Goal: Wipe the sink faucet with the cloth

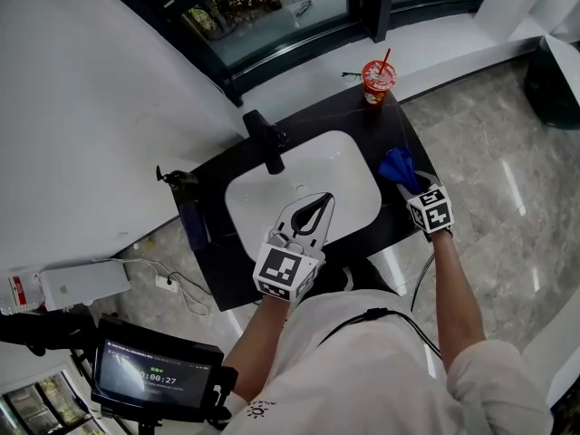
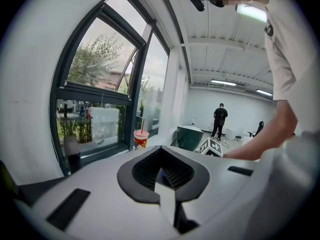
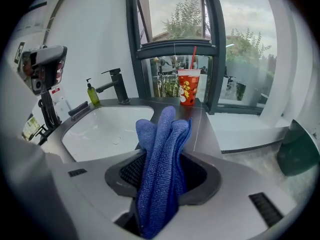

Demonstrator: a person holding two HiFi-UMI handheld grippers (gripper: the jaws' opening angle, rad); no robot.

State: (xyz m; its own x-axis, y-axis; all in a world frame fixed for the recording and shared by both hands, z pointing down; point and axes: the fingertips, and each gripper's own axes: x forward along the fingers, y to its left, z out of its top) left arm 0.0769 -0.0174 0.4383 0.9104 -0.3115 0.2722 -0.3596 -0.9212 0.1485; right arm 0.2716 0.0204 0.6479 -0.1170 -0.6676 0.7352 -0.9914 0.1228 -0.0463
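R hand-held gripper (image 1: 410,181) clamped on blue microfibre cloth (image 3: 161,154), over counter (image 1: 390,125) edge, right of sink (image 1: 272,198), well apart from black faucet (image 1: 267,143). L hand-held gripper (image 1: 319,203) empty, jaws together, over sink.

Blue cloth (image 3: 162,169), white sink (image 1: 343,172), black faucet (image 1: 267,143) and countertop (image 1: 317,120), red cup (image 1: 378,78), black-and-white square-patterned marker cubes (image 1: 288,271).
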